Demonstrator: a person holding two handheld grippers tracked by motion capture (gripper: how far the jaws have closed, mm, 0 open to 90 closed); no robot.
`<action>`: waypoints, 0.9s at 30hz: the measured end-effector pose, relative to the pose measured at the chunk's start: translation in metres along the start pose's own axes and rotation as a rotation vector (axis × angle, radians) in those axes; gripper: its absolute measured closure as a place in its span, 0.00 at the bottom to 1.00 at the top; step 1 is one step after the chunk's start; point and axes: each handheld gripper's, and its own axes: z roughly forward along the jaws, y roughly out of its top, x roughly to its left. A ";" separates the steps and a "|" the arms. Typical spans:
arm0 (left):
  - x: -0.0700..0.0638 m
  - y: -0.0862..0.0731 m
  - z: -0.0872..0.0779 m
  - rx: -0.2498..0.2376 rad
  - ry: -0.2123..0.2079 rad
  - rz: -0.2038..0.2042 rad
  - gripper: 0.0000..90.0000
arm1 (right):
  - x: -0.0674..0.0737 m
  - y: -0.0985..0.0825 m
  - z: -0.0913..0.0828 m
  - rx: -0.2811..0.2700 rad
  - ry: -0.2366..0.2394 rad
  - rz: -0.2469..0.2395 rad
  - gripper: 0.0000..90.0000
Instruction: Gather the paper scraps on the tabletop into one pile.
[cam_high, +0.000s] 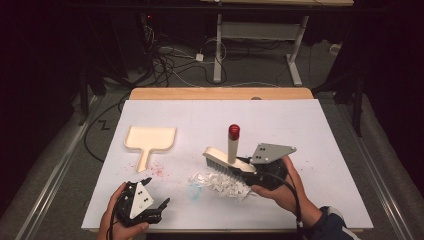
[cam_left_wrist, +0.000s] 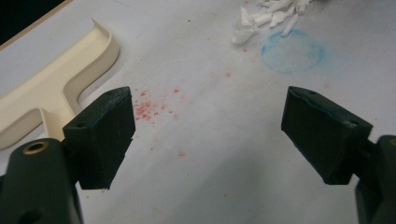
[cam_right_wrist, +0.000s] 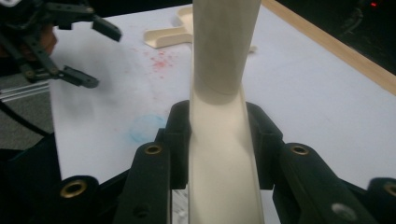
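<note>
The right hand-held gripper (cam_high: 248, 166) clamped the brush (cam_high: 227, 161) above the paper scraps (cam_high: 220, 182). The left hand-held gripper (cam_high: 156, 192) stood wide open and held nothing near the dustpan (cam_high: 149, 139).

Dustpan (cam_high: 150, 138) lies left of brush (cam_high: 229, 161) — paper scraps (cam_high: 220, 182) beneath.

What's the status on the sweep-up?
Right gripper shut on brush, above paper scraps. Left gripper open, idle. Dustpan apart at left. Nothing blocking.

Right gripper (cam_high: 246, 165) clamps a cream brush (cam_high: 227, 161) by its block, red-capped handle upright, bristles over white paper scraps (cam_high: 220, 183). Left gripper (cam_high: 157, 192), jaws apart, near table (cam_high: 310, 130) front edge. Cream dustpan (cam_high: 149, 140) upper left; faint red specks (cam_high: 157, 170), probably crumbs.
</note>
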 end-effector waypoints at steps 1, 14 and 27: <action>0.000 0.000 0.001 0.001 -0.003 0.002 0.19 | -0.004 -0.003 -0.003 0.007 -0.033 0.005 0.76; -0.002 -0.002 0.000 0.011 -0.014 0.019 0.19 | -0.035 -0.061 -0.016 0.154 -0.296 0.091 0.76; -0.003 -0.001 0.002 0.018 -0.023 0.024 0.19 | -0.001 -0.059 0.014 0.133 -0.251 0.063 0.76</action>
